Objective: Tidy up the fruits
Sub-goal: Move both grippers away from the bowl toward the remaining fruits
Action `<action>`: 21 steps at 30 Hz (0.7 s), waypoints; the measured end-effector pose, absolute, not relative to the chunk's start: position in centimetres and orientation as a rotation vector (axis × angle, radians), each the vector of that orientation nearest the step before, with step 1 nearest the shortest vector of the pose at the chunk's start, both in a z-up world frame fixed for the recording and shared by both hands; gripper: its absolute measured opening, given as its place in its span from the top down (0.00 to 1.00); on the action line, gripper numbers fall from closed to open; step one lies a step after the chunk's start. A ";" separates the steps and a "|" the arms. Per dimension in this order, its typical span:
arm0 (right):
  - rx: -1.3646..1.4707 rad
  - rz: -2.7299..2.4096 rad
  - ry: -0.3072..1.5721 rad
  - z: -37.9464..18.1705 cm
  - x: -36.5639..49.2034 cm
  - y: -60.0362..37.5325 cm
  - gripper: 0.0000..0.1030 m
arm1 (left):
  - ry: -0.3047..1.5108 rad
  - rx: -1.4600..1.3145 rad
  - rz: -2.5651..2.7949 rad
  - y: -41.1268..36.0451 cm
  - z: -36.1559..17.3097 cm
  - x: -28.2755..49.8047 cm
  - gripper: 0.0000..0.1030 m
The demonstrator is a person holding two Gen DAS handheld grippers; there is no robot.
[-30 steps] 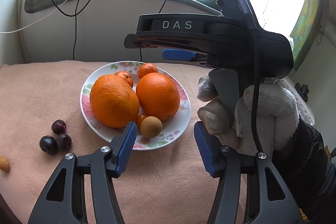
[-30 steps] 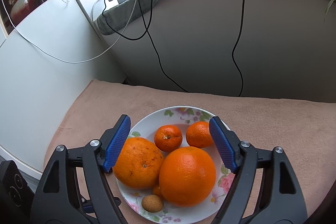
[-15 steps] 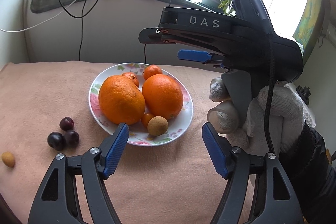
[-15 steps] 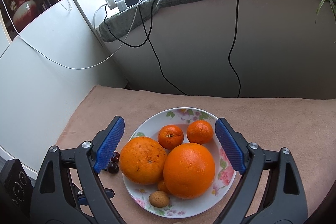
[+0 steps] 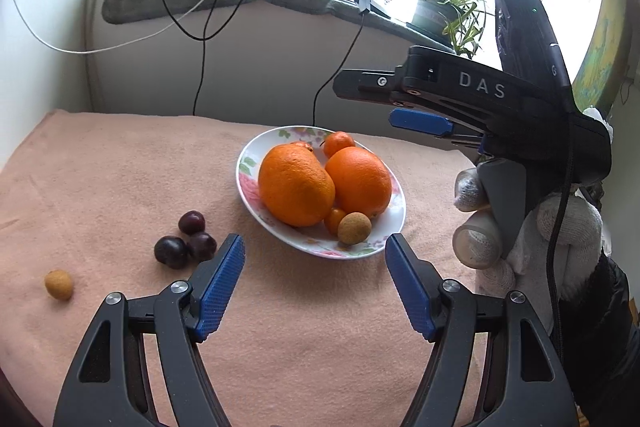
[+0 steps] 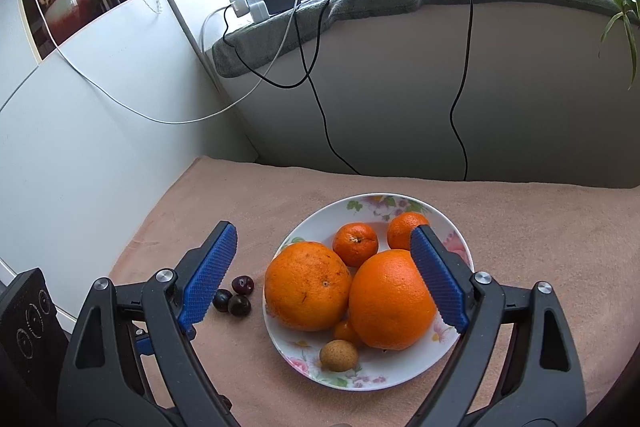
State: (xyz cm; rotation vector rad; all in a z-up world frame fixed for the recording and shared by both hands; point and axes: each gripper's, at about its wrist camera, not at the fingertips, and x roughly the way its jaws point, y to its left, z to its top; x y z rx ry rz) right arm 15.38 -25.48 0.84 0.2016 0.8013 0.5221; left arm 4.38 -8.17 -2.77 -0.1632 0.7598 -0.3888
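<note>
Tools are both hanging with their blue pads spread apart and gripping nothing: the left tool [image 5: 316,281] is hovering over the pink cloth [image 5: 120,167] on the desk, just short of the plate [image 5: 248,163], and the right tool [image 6: 322,281] is hovering above the plate [image 6: 454,227]. Two big oranges [image 6: 308,291], two small mandarins [image 6: 355,244] and a tan longan [image 6: 338,355] are sitting on the plate. Three dark cherries [image 5: 186,241] and another longan [image 5: 59,284] are lying on the cloth toward its left edge.

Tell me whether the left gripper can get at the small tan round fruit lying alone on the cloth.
Probably yes: the left gripper is open and empty, and the small tan round fruit lies alone on bare cloth.
</note>
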 end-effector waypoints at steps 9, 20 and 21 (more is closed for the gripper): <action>0.150 0.589 0.773 1.6 12.6 -22.8 0.12 | 0.753 -0.188 -0.269 -3.1 -2.9 3.6 0.29; -0.019 0.675 0.755 0.8 8.8 -17.8 0.12 | 0.759 -0.212 -0.152 2.3 -4.0 2.7 0.29; -0.041 0.682 0.758 0.6 8.5 -17.3 0.12 | 0.762 -0.217 -0.145 2.8 -4.2 2.6 0.29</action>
